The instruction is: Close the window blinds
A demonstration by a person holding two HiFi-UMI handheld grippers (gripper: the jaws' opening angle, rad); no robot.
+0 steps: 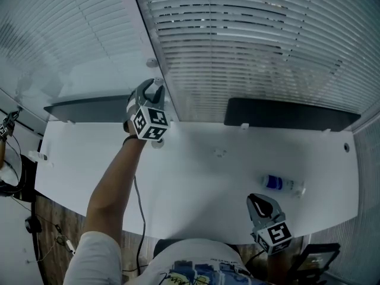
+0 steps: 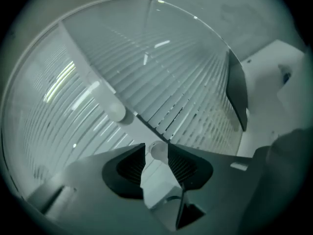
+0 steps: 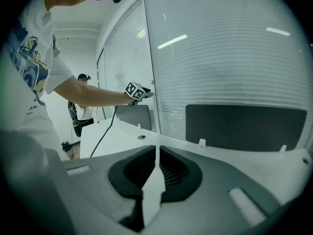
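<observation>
Bottle on desk right, blinds behind desk

— Label on the bottle?
— Too small to read.
— Jaws of the left gripper, from the head view?
— Hidden behind its own body and marker cube.
— Top of the blinds?
— Cut off by the upper edge there.
— And the second person, in the right gripper view?
— Partly covered by the outstretched arm; too small to make out further.

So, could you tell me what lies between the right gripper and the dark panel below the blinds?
A small blue-labelled bottle lying on the white desk; the head view shows it.
</observation>
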